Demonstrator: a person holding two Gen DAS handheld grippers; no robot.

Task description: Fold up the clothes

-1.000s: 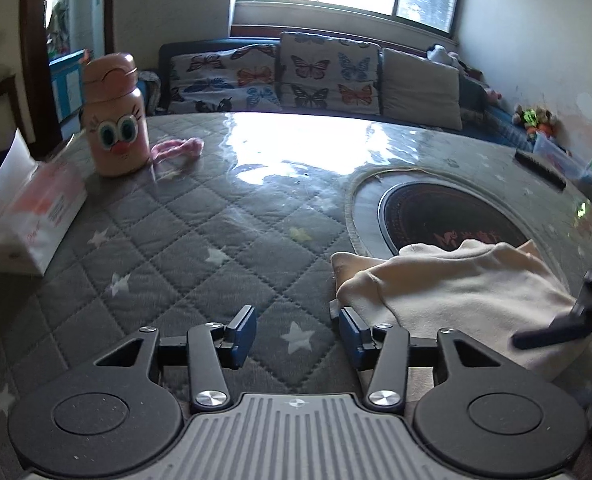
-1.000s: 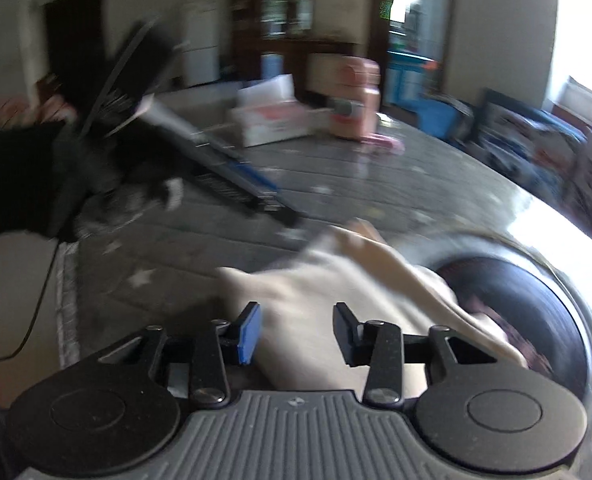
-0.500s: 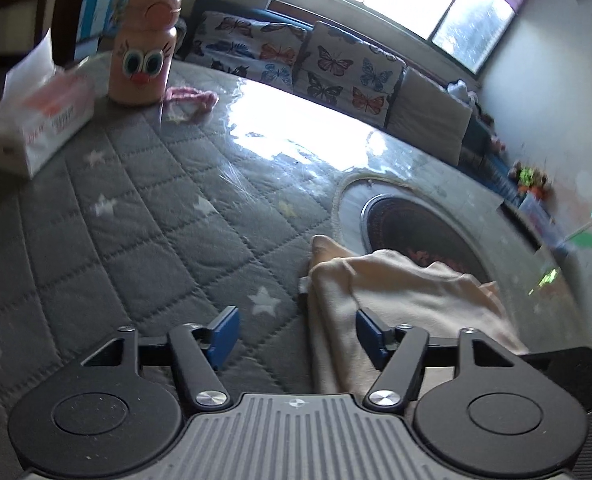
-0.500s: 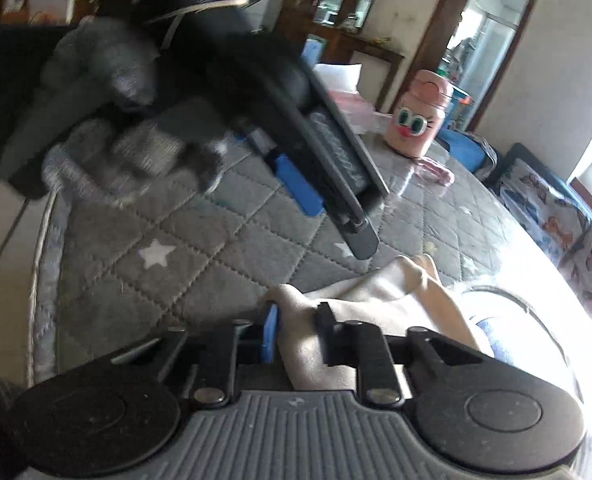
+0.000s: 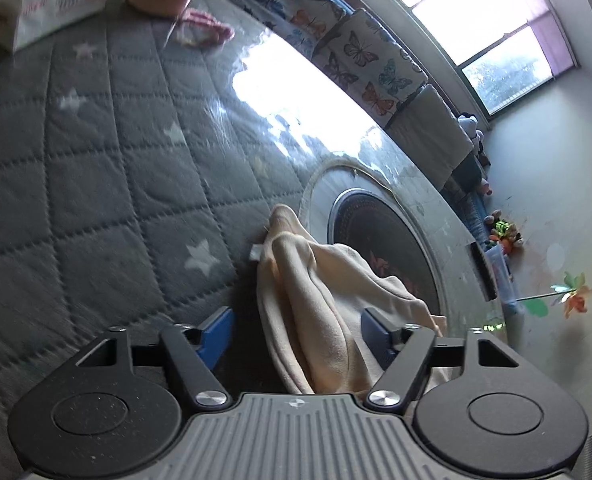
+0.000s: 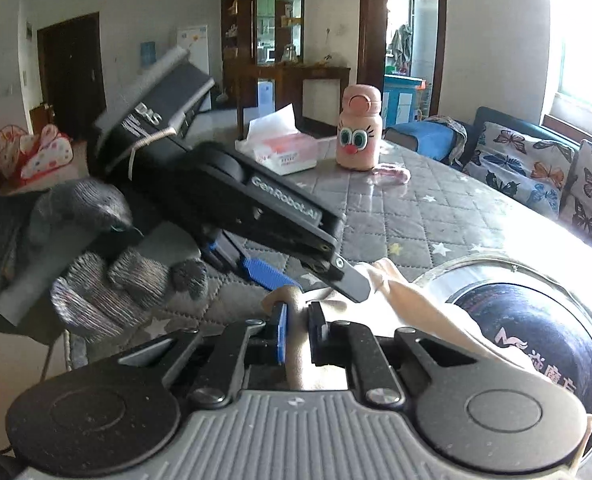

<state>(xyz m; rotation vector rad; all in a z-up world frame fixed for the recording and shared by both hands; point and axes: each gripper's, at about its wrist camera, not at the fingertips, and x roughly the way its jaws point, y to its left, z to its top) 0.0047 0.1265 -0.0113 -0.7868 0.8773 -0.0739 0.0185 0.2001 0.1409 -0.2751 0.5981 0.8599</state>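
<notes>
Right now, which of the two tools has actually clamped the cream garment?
The right tool: its pads are pinched on a fold of the cream garment. The left tool stands wide open, with cloth lying loose between its pads.

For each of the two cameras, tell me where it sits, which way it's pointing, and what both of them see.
Left wrist: on the left gripper, facing across the quilted table toward the sofa and window; its open fingers straddle the cream garment.
Right wrist: on the right gripper, facing the cabinets and doorway; shut on a garment fold, with the gloved left hand in view.
Shared: garment, pink bottle, tissue box.
</notes>
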